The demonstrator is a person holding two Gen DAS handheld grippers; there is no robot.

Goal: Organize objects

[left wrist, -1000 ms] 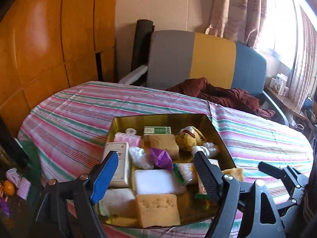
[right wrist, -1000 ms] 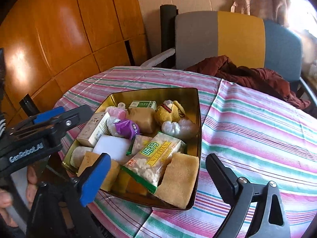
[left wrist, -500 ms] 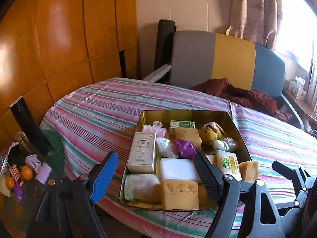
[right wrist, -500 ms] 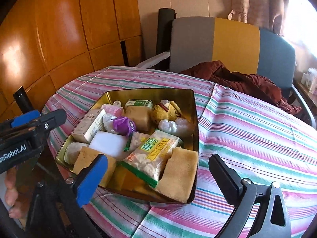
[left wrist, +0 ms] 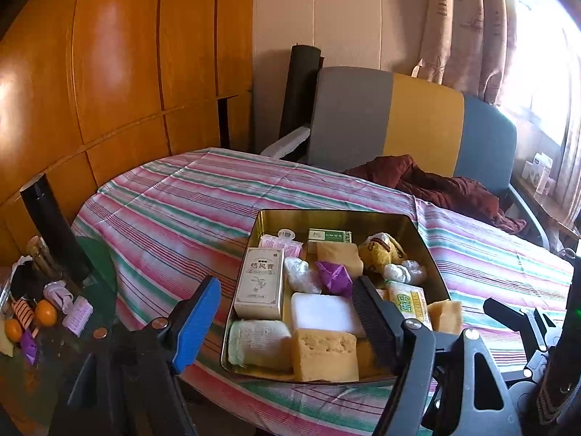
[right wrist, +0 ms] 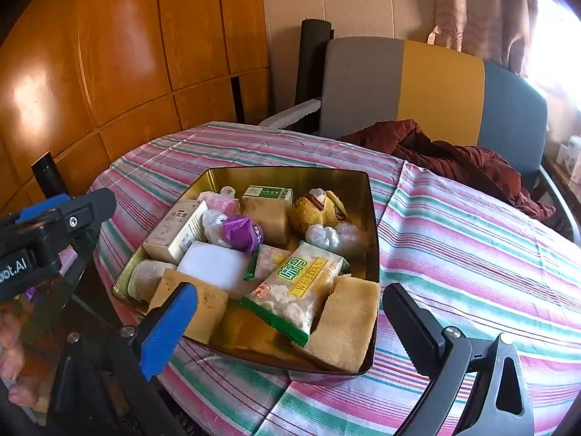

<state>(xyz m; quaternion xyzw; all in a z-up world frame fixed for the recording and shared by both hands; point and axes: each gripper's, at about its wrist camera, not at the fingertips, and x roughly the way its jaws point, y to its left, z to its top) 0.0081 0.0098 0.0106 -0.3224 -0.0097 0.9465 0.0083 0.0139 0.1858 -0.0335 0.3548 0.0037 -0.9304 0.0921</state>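
Note:
A gold tin [left wrist: 326,218] [right wrist: 290,174] sits on the striped tablecloth, packed with small items. Among them are a white box with Chinese print [left wrist: 259,283] [right wrist: 174,229], a purple wrapper [left wrist: 334,276], a white block [left wrist: 326,312], yellow sponges [left wrist: 323,354] [right wrist: 348,327], a snack packet [right wrist: 297,287] and a plush toy [left wrist: 381,252]. My left gripper [left wrist: 285,285] hovers before the tin's near left corner, its jaws closing with nothing between them. My right gripper [right wrist: 288,292] stands open in front of the tin's near side, empty.
A low glass side table at the left holds oranges [left wrist: 45,312] and a black cylinder [left wrist: 54,232]. Behind the table stands a grey, yellow and blue chair with a maroon garment [left wrist: 435,181] on it. A hand [right wrist: 11,356] holds the left gripper.
The left gripper has drawn back and to the left, so the tin now lies farther off and the side table has come into view. Its jaws have narrowed slightly. The right gripper barely moved.

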